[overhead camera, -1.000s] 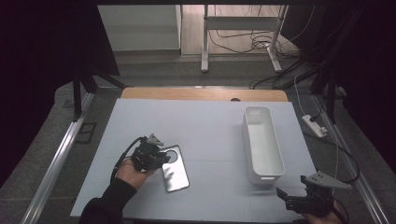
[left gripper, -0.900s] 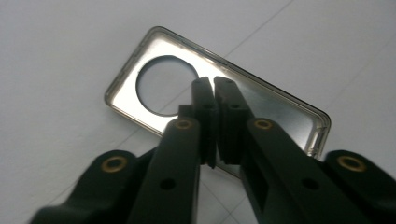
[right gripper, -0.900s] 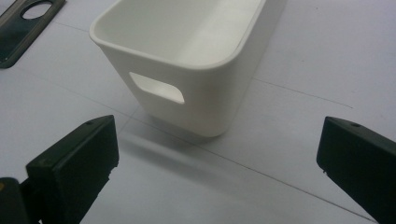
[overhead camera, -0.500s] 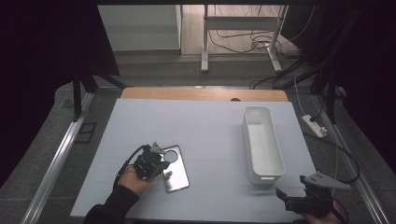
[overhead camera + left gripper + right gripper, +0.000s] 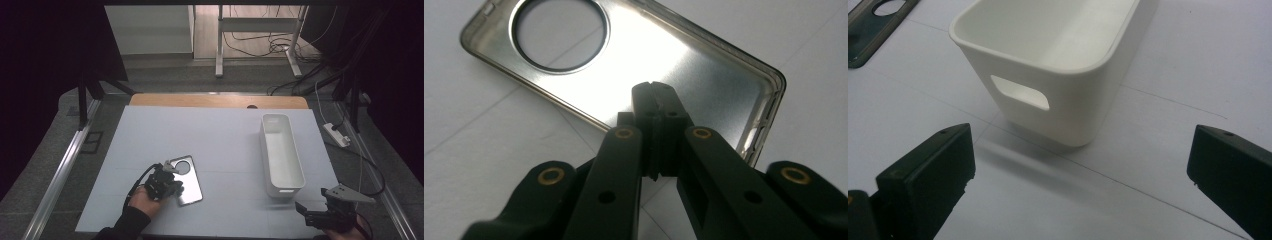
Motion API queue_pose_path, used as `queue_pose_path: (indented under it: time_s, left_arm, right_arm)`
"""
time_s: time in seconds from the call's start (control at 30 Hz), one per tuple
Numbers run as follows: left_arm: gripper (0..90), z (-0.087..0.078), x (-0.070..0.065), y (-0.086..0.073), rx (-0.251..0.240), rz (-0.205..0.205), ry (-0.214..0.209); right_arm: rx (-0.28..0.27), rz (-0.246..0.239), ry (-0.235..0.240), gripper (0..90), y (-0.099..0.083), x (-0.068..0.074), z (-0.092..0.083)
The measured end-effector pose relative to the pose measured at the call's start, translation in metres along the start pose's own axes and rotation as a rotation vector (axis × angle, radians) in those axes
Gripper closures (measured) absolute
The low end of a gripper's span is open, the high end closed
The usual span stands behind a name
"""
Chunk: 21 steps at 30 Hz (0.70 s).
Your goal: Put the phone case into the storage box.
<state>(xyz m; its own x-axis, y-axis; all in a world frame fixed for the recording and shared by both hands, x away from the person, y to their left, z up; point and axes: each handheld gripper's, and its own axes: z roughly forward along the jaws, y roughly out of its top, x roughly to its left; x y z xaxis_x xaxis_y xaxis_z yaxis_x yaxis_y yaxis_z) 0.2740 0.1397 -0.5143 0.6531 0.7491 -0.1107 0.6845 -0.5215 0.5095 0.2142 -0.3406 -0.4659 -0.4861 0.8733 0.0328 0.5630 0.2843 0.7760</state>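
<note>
A shiny metal phone-back plate with a round hole lies flat on the white table, front left. My left gripper, held in a hand, points down at its near edge. In the left gripper view the black jaws are pressed together, with their tips over the plate and nothing visible between them. My right gripper sits at the front right corner. It is open, and its pads stand wide apart in front of the white bin.
The long white bin stands lengthwise on the right half of the table and looks empty. A wooden strip borders the far edge. A power strip and cables lie on the floor at the right.
The left hand has slid slightly toward the near edge and lower, onto the plate's near side. The right gripper has stayed in place.
</note>
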Motion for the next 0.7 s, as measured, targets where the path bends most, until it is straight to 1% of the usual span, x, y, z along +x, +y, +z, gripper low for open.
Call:
queue_pose_path:
  time_s: [0.03, 0.17, 0.23, 0.37, 0.53, 0.6, 0.7]
  left_arm:
    - [89.3, 0.001, -0.001, -0.001, 0.004, 0.000, -0.006]
    - [89.3, 0.004, -0.005, -0.004, 0.016, 0.000, -0.005]
    - [89.4, 0.003, -0.005, -0.005, 0.010, -0.013, -0.017]
    - [89.4, 0.001, -0.005, -0.008, 0.010, -0.027, -0.022]
    - [89.4, -0.001, -0.003, -0.010, 0.013, -0.036, -0.009]
    - [89.4, -0.002, 0.000, -0.012, 0.013, -0.047, -0.001]
    - [89.4, -0.002, 0.002, -0.012, 0.015, -0.049, 0.004]
  right_arm:
    - [0.000, 0.000, 0.000, 0.0, 0.000, 0.000, 0.000]
    - [0.000, -0.001, -0.002, 0.0, 0.000, 0.000, 0.000]
    - [-0.002, 0.000, 0.001, 0.0, 0.000, 0.000, 0.000]
    - [-0.001, -0.001, 0.002, 0.0, 0.000, 0.000, 0.000]
    - [0.001, -0.001, -0.002, 0.0, 0.000, 0.000, 0.000]
    - [-0.001, 0.000, 0.001, 0.0, 0.000, 0.000, 0.000]
    - [0.001, -0.002, -0.001, 0.0, 0.000, 0.000, 0.000]
